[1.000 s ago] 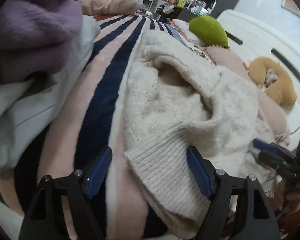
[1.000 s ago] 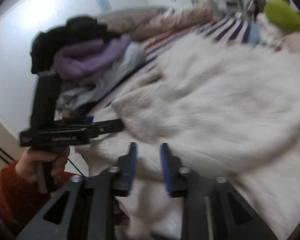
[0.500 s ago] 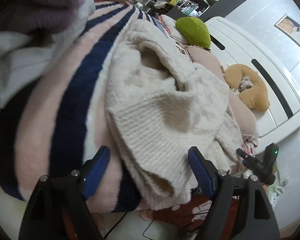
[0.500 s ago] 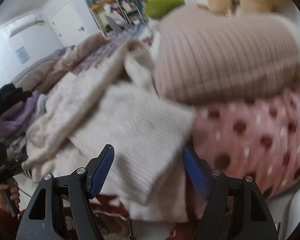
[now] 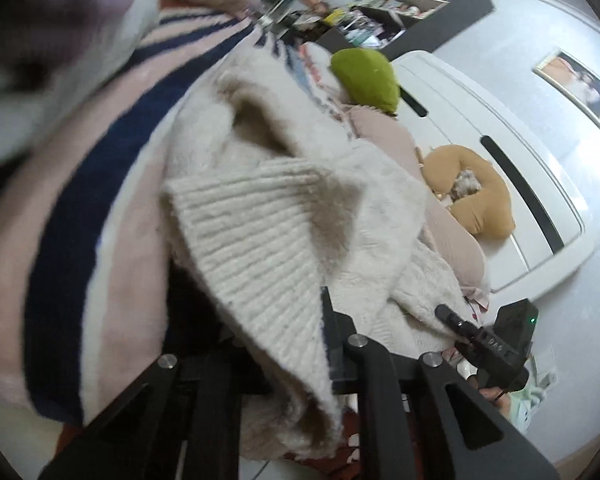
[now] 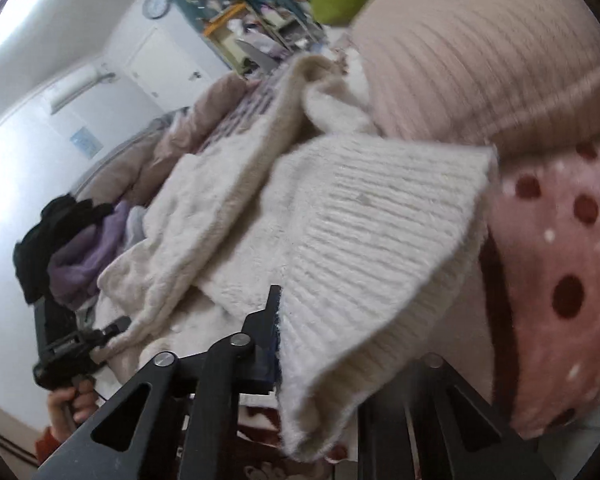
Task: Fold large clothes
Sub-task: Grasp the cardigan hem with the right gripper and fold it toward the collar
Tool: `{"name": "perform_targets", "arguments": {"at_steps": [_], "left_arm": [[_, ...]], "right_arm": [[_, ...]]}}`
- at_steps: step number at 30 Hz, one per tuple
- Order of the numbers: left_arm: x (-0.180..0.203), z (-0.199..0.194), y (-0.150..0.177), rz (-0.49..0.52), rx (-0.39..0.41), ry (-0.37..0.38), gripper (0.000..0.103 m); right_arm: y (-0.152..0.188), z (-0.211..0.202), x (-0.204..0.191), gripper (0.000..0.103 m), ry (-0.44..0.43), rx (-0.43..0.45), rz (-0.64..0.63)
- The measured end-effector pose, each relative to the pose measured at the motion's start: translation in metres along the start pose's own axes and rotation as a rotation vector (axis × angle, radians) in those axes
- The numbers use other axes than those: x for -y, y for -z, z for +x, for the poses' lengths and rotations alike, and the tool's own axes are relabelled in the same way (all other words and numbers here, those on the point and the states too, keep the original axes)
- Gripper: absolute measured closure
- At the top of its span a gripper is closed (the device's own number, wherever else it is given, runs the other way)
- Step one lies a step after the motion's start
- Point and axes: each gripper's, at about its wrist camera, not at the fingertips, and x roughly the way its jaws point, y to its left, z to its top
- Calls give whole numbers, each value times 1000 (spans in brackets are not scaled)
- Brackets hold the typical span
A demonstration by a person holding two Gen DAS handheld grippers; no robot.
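A cream knitted sweater [image 5: 284,184] lies crumpled on the bed, and it also shows in the right wrist view [image 6: 340,216]. My left gripper [image 5: 284,320] is shut on its ribbed hem at one corner; the knit drapes over the jaws and hides the left finger. My right gripper [image 6: 312,328] is shut on the ribbed hem at the other corner, with the cloth hanging over the right finger. Each gripper shows in the other's view: the right one [image 5: 460,326] at lower right, the left one [image 6: 108,330] at lower left, both at the sweater's edge.
The bed has a pink, navy and white striped blanket [image 5: 80,208]. A pile of purple, white and black clothes [image 6: 72,248] lies on one side. A pink ribbed pillow [image 6: 480,52], a dotted pink blanket [image 6: 560,280], a green cushion [image 5: 366,74], a tan neck pillow [image 5: 480,200] and the white headboard [image 5: 500,152] are on the other.
Both grippers were open around the sweater's hem half a second ago and have now closed on it. The hem is lifted and bunched over the jaws.
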Motion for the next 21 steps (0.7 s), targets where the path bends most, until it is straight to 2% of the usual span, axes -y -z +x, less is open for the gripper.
{"name": "perform_targets", "arguments": {"at_steps": [2, 6, 11, 16, 21], "left_arm": [[14, -11, -3, 35, 25, 3, 92], [35, -35, -9, 72, 70, 28, 92], [51, -77, -8, 116, 120, 46, 92], [68, -131, 0, 143, 124, 47, 92], [83, -174, 7, 192, 111, 37, 92]], "right_arm": [[-2, -15, -10, 94, -60, 41, -1], [-9, -37, -28, 95, -95, 109, 0], [-10, -66, -56, 95, -139, 147, -59], [-5, -107, -88, 95, -152, 158, -142], [1, -142, -117, 95, -148, 117, -241]]}}
